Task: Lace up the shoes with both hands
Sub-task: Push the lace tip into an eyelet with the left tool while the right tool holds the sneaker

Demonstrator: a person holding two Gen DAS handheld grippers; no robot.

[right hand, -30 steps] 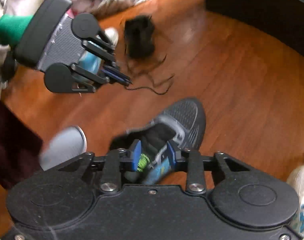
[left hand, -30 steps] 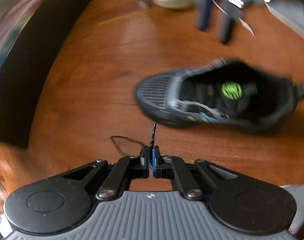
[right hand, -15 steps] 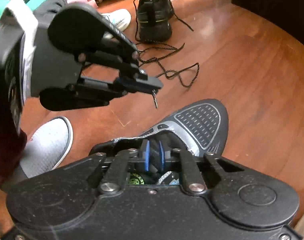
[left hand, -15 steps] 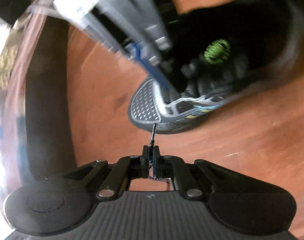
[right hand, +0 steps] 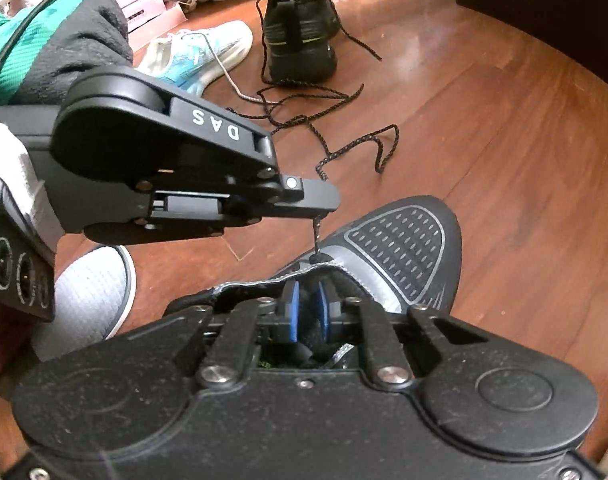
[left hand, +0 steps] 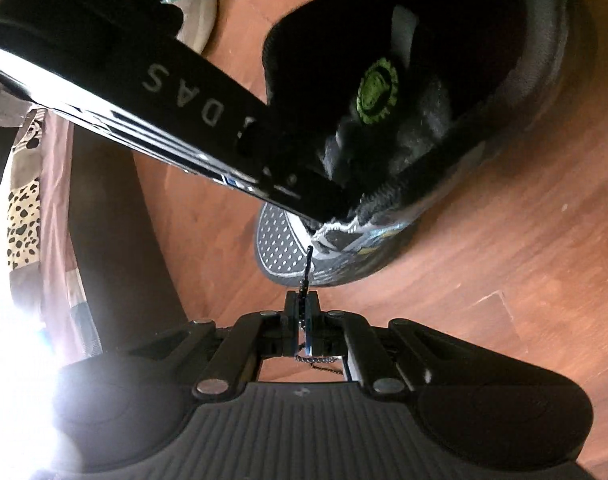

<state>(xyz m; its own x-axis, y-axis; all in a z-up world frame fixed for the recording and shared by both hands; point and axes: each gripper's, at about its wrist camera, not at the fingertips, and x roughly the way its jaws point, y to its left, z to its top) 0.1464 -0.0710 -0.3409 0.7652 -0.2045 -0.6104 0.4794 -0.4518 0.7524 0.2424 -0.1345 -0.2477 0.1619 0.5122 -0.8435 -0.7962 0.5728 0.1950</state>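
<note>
Floor (right hand: 503, 128): wood.
Shoe (right hand: 403, 244), 5 o'clock, unlaced; tongue pinched by right gripper (right hand: 307, 312).
Left gripper (right hand: 323, 202), 9 o'clock, clamped on lace tip (right hand: 315, 236) at foremost eyelet.
Progress: threading barely begun; every eyelet remains.

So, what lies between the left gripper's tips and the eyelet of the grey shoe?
Only the lace end held by the left gripper, reaching down to the grey shoe; the right wrist view shows it.

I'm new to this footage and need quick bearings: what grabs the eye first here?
The left gripper, shut on a black lace tip, pokes it at the front eyelet of the grey-toed black shoe. The right gripper sits inside that shoe's throat. Beyond, another black shoe trails loose laces.
</note>
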